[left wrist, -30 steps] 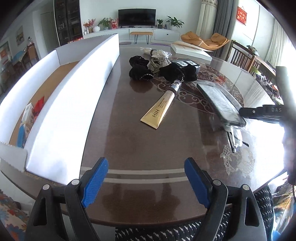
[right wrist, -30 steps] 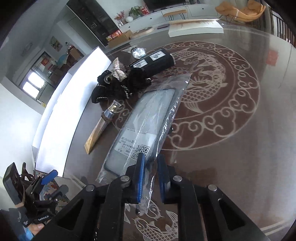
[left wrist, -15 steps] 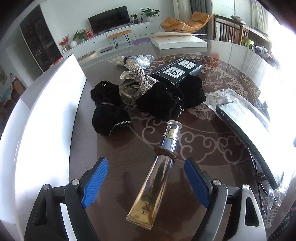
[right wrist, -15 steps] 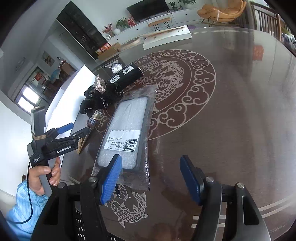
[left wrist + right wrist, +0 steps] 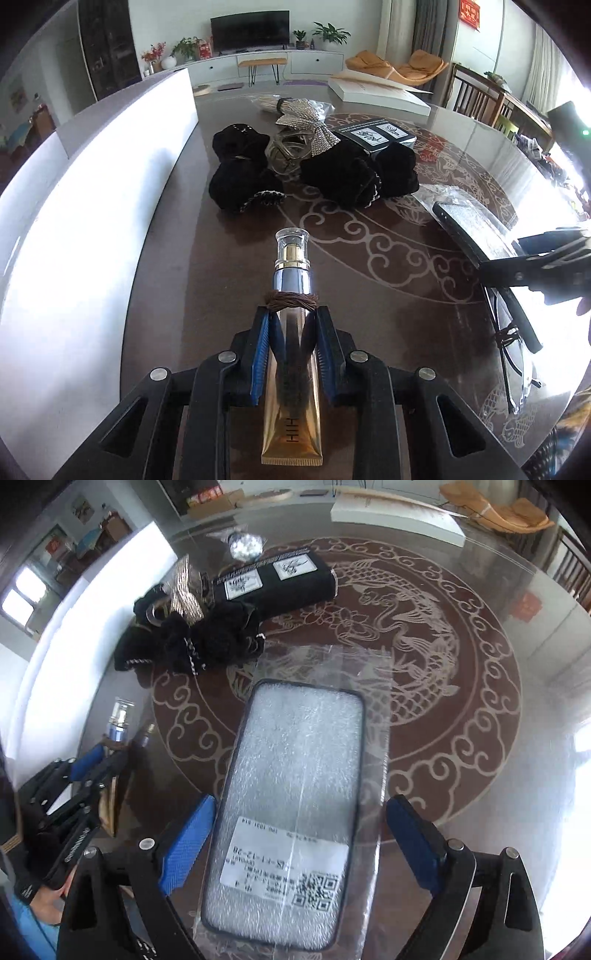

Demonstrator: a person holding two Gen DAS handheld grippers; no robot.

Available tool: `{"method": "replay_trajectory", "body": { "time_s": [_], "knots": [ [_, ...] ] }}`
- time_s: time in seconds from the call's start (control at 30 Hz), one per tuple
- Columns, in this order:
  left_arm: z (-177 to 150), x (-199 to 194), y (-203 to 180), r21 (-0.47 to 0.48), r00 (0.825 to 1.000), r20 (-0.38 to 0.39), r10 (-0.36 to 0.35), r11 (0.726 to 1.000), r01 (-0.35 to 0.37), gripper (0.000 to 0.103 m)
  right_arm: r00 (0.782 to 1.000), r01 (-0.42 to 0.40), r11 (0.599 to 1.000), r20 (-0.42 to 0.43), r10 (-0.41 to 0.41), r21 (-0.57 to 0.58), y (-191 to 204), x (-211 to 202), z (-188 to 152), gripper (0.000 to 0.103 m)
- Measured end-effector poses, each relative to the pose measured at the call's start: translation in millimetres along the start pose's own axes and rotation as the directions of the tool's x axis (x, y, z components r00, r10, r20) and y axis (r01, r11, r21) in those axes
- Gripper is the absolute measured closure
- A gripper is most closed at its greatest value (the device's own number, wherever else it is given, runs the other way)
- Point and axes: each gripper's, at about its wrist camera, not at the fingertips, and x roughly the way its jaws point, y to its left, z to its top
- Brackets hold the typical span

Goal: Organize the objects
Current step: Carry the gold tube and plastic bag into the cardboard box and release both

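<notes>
Two tongs are working over the table (image 5: 229,280) right now. The left tongs (image 5: 291,325) are clamping down on the gold tube (image 5: 291,391), pads squeezing its body just behind the brown cord wrapped round its neck, clear cap pointing away toward the middle of the table. The tube's flat crimped end is sitting back between the tong arms. From the right wrist view you can only catch the tube's cap (image 5: 120,710) poking out past the left tongs (image 5: 110,751) at the left edge.

The right tongs (image 5: 299,845) are spreading apart, and the phone case (image 5: 291,797) in its clear bag is lying flat on the table between the pads, label end nearest the camera. Neither pad is pressing on it, there's a gap on both sides.

Further back, a pile of black scrunchies (image 5: 243,173) is bunching up with a glittery silver bow (image 5: 306,125) and a black box (image 5: 373,136) with two white labels, all touching or nearly so. A big white carton (image 5: 96,177) is running along the left side of the table, and a flat white box (image 5: 376,94) is sitting at the far edge.
</notes>
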Motion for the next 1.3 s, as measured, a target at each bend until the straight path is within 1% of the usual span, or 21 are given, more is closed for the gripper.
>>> {"method": "replay_trajectory", "body": {
  "time_s": [0.03, 0.07, 0.17, 0.23, 0.3, 0.37, 0.43, 0.53, 0.63, 0.7, 0.8, 0.87, 0.9, 0.93, 1.0, 1.13, 1.17, 1.2, 1.23, 1.27, 1.3],
  "knots": [
    [-5, -7, 3, -0.006, 1.000, 0.017, -0.001, 1.000, 0.001, 0.079, 1.000, 0.029, 0.999, -0.003, -0.029, -0.025, 5, 2, 1, 0.024],
    [-9, -15, 5, -0.010, 0.999, 0.039, -0.002, 1.000, 0.003, 0.079, 0.998, 0.056, 0.998, 0.007, -0.056, -0.037, 8, 0, 1, 0.027],
    [-24, -47, 15, -0.041, 0.993, 0.112, -0.029, 0.999, 0.034, 0.079, 0.997, 0.063, 0.997, 0.055, -0.060, -0.050, 8, -17, -6, 0.028],
    [-29, -68, 21, -0.071, 0.986, 0.162, -0.045, 0.996, 0.058, 0.079, 0.993, 0.052, 0.997, 0.110, -0.046, -0.053, 7, -36, -13, 0.028],
    [-33, -90, 29, -0.110, 0.976, 0.210, -0.066, 0.990, 0.091, 0.079, 0.985, 0.051, 0.996, 0.170, -0.038, -0.072, 11, -58, -18, 0.028],
    [-29, -108, 37, -0.147, 0.964, 0.252, -0.081, 0.982, 0.121, 0.079, 0.975, 0.040, 0.995, 0.223, -0.018, -0.092, 19, -81, -18, 0.028],
    [-27, -131, 52, -0.182, 0.951, 0.296, -0.091, 0.972, 0.150, 0.079, 0.961, 0.012, 0.994, 0.274, 0.019, -0.112, 40, -105, -11, 0.028],
    [-13, -157, 81, -0.232, 0.932, 0.350, -0.091, 0.956, 0.180, 0.079, 0.934, -0.055, 0.985, 0.340, 0.110, -0.166, 81, -132, 4, 0.028],
    [0, -178, 125, -0.291, 0.926, 0.374, -0.047, 0.943, 0.165, 0.079, 0.897, -0.154, 0.959, 0.372, 0.237, -0.239, 139, -145, 19, 0.028],
    [6, -181, 156, -0.322, 0.934, 0.356, 0.021, 0.941, 0.102, 0.079, 0.869, -0.217, 0.932, 0.377, 0.320, -0.290, 182, -148, 29, 0.028],
    [9, -173, 204, -0.373, 0.953, 0.281, 0.117, 0.928, -0.004, 0.079, 0.829, -0.276, 0.890, 0.378, 0.412, -0.364, 247, -144, 46, 0.028],
    [4, -161, 237, -0.415, 0.962, 0.212, 0.173, 0.907, -0.072, 0.079, 0.815, -0.309, 0.865, 0.358, 0.455, -0.396, 286, -134, 55, 0.028],
    [1, -154, 253, -0.436, 0.964, 0.178, 0.197, 0.894, -0.103, 0.079, 0.813, -0.317, 0.855, 0.346, 0.468, -0.410, 304, -128, 60, 0.028],
    [-4, -147, 267, -0.456, 0.966, 0.146, 0.213, 0.881, -0.126, 0.079, 0.814, -0.318, 0.848, 0.337, 0.473, -0.425, 321, -121, 63, 0.028],
    [-11, -134, 292, -0.485, 0.968, 0.090, 0.234, 0.859, -0.162, 0.079, 0.825, -0.306, 0.841, 0.316, 0.468, -0.447, 349, -102, 67, 0.028],
    [-20, -118, 318, -0.504, 0.957, 0.028, 0.289, 0.830, -0.236, 0.076, 0.856, -0.324, 0.841, 0.245, 0.456, -0.433, 379, -59, 72, 0.026],
    [-21, -113, 322, -0.510, 0.957, 0.003, 0.289, 0.824, -0.247, 0.070, 0.868, -0.325, 0.846, 0.222, 0.445, -0.424, 383, -49, 73, 0.026],
    [-23, -106, 324, -0.512, 0.960, -0.017, 0.279, 0.822, -0.248, 0.056, 0.876, -0.322, 0.850, 0.209, 0.434, -0.416, 386, -40, 73, 0.025],
    [-23, -100, 325, -0.511, 0.962, -0.027, 0.270, 0.824, -0.245, 0.047, 0.881, -0.316, 0.855, 0.207, 0.425, -0.411, 386, -36, 71, 0.025],
    [-24, -96, 324, -0.504, 0.962, -0.029, 0.272, 0.827, -0.249, 0.035, 0.882, -0.313, 0.858, 0.210, 0.421, -0.407, 385, -34, 70, 0.025],
    [-21, -93, 320, -0.492, 0.960, -0.025, 0.280, 0.832, -0.256, 0.033, 0.880, -0.315, 0.859, 0.214, 0.423, -0.404, 380, -33, 69, 0.024]
  ]
}}
